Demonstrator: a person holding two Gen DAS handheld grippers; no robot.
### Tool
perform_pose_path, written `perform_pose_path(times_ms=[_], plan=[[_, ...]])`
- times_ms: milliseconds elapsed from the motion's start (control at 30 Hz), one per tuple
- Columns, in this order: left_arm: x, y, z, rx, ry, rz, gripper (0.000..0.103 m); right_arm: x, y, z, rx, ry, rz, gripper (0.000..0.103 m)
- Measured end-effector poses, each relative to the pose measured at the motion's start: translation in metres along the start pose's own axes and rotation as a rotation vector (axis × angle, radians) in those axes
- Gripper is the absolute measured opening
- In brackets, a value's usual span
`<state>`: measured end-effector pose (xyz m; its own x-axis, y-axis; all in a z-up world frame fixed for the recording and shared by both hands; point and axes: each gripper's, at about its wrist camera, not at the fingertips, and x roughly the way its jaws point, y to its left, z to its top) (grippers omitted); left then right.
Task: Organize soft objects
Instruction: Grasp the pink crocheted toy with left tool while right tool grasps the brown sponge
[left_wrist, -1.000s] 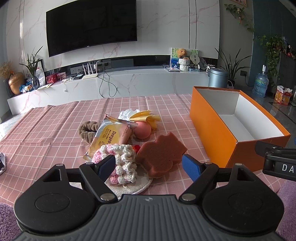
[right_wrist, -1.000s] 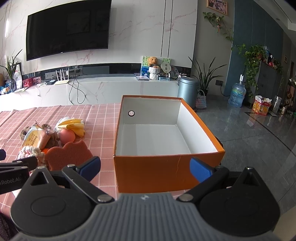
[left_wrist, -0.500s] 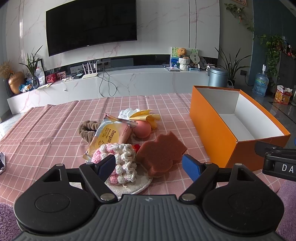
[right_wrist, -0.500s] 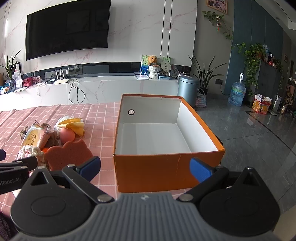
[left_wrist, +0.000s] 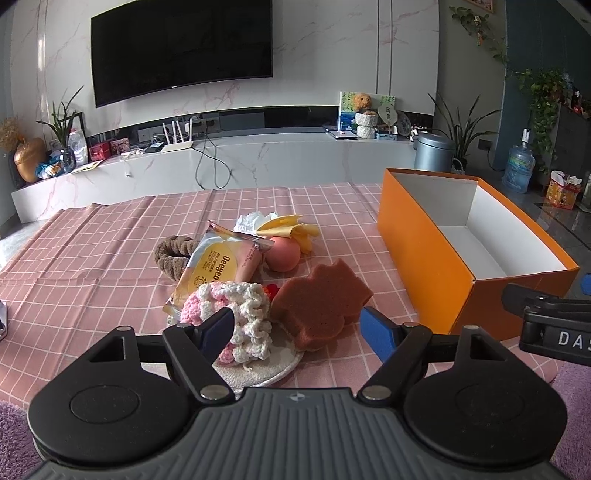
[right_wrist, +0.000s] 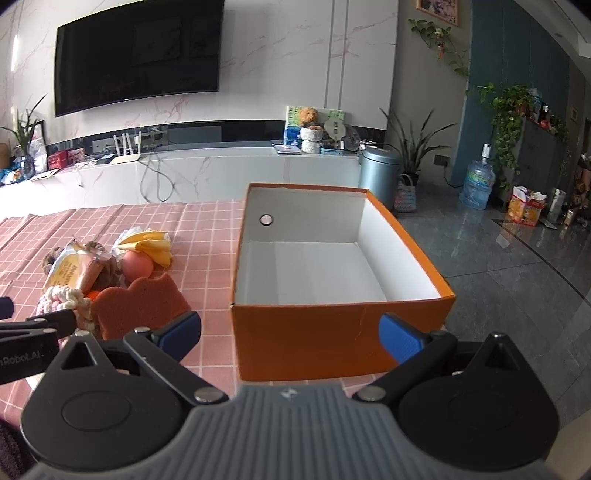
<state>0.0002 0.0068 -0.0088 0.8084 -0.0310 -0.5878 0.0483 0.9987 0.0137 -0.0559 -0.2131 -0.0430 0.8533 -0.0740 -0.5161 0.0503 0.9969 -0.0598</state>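
Left hand-held gripper (left_wrist: 297, 328) jaws apart, just closing, nothing gripped; right hand-held gripper (right_wrist: 290, 334) agape before orange box (right_wrist: 332, 332)

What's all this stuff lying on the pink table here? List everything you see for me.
Box: one, orange, white inside, empty, right side.
Sponge: one, brown, nearest the box.
Crochet piece: one, pink and white, on a white pad.
Snack packet: one, yellow, middle of pile.
Ball: one, peach, behind sponge.
Rope ring: one, brown, pile's left.
Yellow cloth: one, far side.
Tablecloth: pink checked.
Left gripper: open, jaws just narrowed slightly, above pile.
Right gripper: open, before box.
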Motion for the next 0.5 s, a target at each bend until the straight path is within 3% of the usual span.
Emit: perform_pose_path(times_ms=[233,300,500], plan=[[0.004,0.018,0.002,-0.039,0.033,-0.052,0.079,0.0,0.013,0.001,-0.042,-0.021,0.107,0.101],[0.005,0.025,0.002,-0.041,0.03,-0.079,0.072,0.0,0.022,0.004,-0.079,-0.031,0.143,0.1],[0.017,0.048,0.008,-0.06,0.047,-0.087,0.066,0.011,0.045,0.013,-0.189,-0.018,0.296,0.079]])
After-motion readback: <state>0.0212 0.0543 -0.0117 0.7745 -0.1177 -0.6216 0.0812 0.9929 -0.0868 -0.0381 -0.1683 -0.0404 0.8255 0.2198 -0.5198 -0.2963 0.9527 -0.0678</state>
